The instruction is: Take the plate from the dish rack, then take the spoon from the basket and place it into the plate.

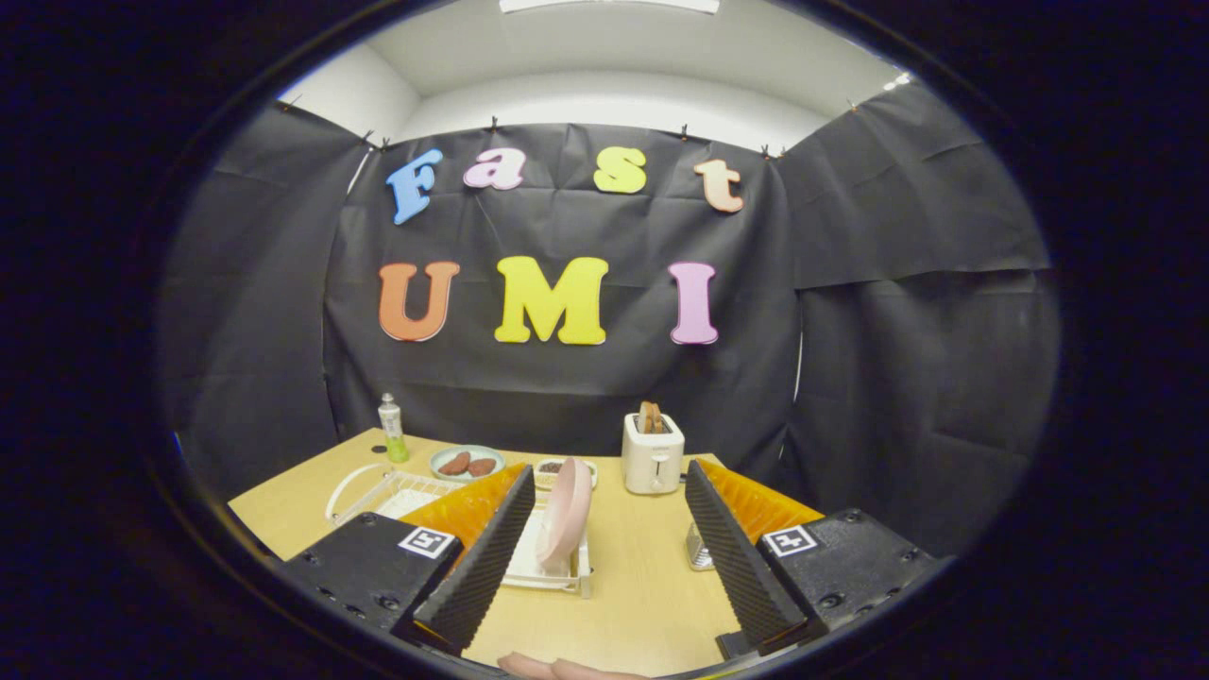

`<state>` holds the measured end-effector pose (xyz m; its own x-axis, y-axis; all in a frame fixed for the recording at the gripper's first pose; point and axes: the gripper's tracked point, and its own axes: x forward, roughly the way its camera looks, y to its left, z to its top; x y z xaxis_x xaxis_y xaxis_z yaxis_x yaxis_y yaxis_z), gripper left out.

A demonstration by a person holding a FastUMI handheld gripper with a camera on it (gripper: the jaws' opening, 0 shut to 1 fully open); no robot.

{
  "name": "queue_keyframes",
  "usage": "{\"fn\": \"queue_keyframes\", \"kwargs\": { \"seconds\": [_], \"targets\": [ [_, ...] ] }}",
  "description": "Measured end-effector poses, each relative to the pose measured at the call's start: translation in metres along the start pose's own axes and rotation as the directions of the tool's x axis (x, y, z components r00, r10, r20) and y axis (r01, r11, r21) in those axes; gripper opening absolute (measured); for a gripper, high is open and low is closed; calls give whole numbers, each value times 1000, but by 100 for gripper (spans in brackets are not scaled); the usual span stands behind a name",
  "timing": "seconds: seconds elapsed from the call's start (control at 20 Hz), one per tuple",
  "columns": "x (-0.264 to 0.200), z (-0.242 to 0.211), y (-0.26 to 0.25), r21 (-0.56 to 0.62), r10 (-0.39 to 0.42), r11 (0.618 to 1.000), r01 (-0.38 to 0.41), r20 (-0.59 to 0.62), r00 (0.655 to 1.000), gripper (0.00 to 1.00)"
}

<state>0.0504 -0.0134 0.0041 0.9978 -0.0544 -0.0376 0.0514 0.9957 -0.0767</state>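
your tool [604,491] stands wide open, holding nothing. round pale pink plate [565,518] stands upright in white wire dish rack [416,491], between the fingers, on the light wooden worktop [642,586].

Black-cloth booth [897,378]; kitchen tabletop [642,586] with toaster [653,453], dish rack [397,493].

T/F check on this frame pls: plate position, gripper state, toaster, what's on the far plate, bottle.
1. The pink plate stands on edge in the dish rack. True.
2. The gripper is shut on the plate. False: its fingers are spread apart, holding nothing.
3. The toaster has bread in its slot. True.
4. The blue plate by the wall is bare. False: two brown food pieces lie on it.
5. The bottle lies on its side. False: it stands upright.
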Motion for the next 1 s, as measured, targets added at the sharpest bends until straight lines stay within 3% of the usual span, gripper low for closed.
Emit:
{"fn": "queue_keyframes", "kwargs": {
  "seconds": [0.2, 0.45, 0.7, 0.85, 1.0],
  "targets": [
    [50, -10, 10, -69, -27, 997, 19, -117, 993, 100],
    [120, -21, 26, -169, -78, 985, 25, -320, 944, 100],
    [178, -28, 51, -218, -70, 975, -49, -507, 859, 94],
    [202, -35, 45, -232, -144, 973, -6, -622, 770, 88],
    [218, -28, 36, -317, -227, 948, 14, -648, 727, 75]
  ]
}}
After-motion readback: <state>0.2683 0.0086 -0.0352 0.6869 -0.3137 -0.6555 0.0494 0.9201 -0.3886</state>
